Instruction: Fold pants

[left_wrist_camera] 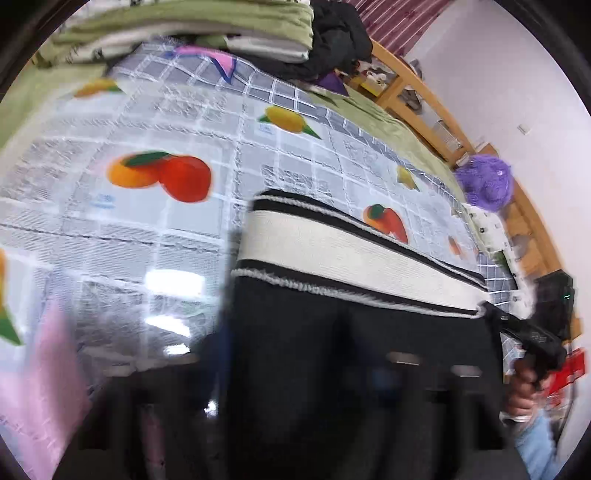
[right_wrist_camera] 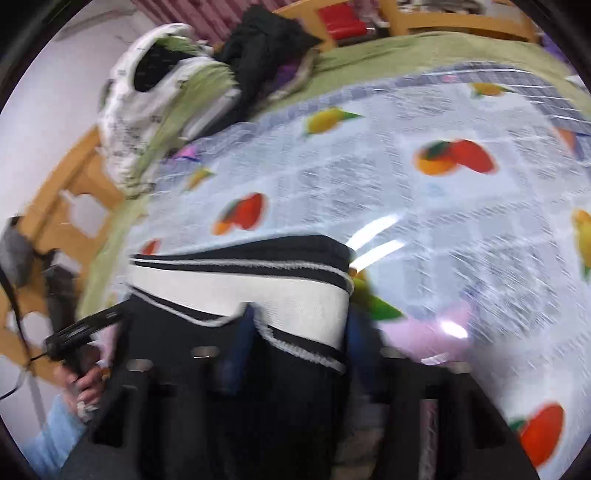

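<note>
The black pants (left_wrist_camera: 332, 369) with the broad white-and-black striped waistband (left_wrist_camera: 351, 254) are hanging close in front of both cameras, stretched over a bed covered by a glossy fruit-print sheet (left_wrist_camera: 147, 221).

In the left wrist view, the right tongs (left_wrist_camera: 491, 314) are reaching in from the right, with the person's hand (left_wrist_camera: 524, 395) gripping the handle, and their tip is meeting the waistband's right corner. In the right wrist view, the left tongs (right_wrist_camera: 122, 315) are coming in from the left and touching the waistband's left end. Both views are blurring with motion, and I cannot tell for certain how far either pair is closing, though each seems to be pinching a waistband corner.

A green blanket (left_wrist_camera: 184, 33) and dark clothes (left_wrist_camera: 332, 37) are lying piled at the far end of the bed. A purple fluffy object (left_wrist_camera: 485, 184) is sitting by the wooden bed frame (left_wrist_camera: 424, 96).
</note>
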`<action>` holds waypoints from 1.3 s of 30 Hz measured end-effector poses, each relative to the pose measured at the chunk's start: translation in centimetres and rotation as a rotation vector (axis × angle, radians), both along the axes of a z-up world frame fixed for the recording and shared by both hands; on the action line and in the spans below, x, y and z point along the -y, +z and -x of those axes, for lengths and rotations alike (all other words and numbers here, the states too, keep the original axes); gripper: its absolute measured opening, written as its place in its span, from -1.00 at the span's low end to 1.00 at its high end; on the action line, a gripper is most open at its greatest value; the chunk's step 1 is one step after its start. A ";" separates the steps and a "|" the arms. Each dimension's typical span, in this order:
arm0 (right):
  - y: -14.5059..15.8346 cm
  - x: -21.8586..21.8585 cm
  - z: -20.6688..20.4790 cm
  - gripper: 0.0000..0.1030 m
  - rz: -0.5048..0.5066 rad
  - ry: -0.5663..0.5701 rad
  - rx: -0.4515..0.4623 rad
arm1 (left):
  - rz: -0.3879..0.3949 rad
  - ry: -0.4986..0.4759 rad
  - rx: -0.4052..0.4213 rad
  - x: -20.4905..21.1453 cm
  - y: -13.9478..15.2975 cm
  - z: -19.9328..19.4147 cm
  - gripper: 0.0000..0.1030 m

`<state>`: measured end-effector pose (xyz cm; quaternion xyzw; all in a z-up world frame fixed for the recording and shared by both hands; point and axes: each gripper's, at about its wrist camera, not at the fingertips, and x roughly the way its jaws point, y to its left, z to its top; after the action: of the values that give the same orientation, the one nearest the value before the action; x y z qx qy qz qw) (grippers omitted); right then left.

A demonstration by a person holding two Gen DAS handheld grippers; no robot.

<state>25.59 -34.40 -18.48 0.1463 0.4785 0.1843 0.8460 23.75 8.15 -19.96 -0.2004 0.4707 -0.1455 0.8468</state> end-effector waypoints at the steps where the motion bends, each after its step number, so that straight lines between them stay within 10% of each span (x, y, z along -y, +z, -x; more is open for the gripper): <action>1: 0.1 -0.6 -0.3 -0.31 0.016 0.009 0.011 | 0.001 -0.002 0.005 0.0 0.2 -0.3 -0.34; 3: 0.3 -1.9 -1.4 -0.40 0.054 0.016 0.049 | 0.021 0.004 0.029 -0.5 0.9 -0.7 -0.63; 9: 1.1 -4.1 -6.6 -0.52 0.025 0.021 0.078 | -0.039 0.053 0.054 -1.8 2.5 -4.5 -0.66; 13: 0.5 -5.7 -8.6 -0.30 0.120 0.026 0.112 | -0.144 0.063 0.039 -1.8 2.2 -5.7 -0.13; 21: 5.2 -7.1 -7.5 -0.31 0.200 0.000 0.267 | -0.349 0.059 0.189 0.5 5.9 -6.1 -0.08; 26: -0.2 -10.4 -10.7 -0.60 0.406 0.050 0.169 | -0.392 0.040 0.122 2.1 2.6 -9.4 -0.08; 33: 2.6 -8.7 -5.1 -0.61 0.375 0.041 0.196 | -0.246 -0.055 0.011 1.1 3.1 -2.6 -0.01; 39: 1.8 -8.7 4.1 -0.51 0.453 0.068 0.183 | -0.314 -0.113 0.032 1.7 2.2 8.4 -0.01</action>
<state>21.48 -25.67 -16.63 -0.0803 0.4336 0.1131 0.8904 15.30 6.44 -17.76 -0.0364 0.4844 -0.1210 0.8657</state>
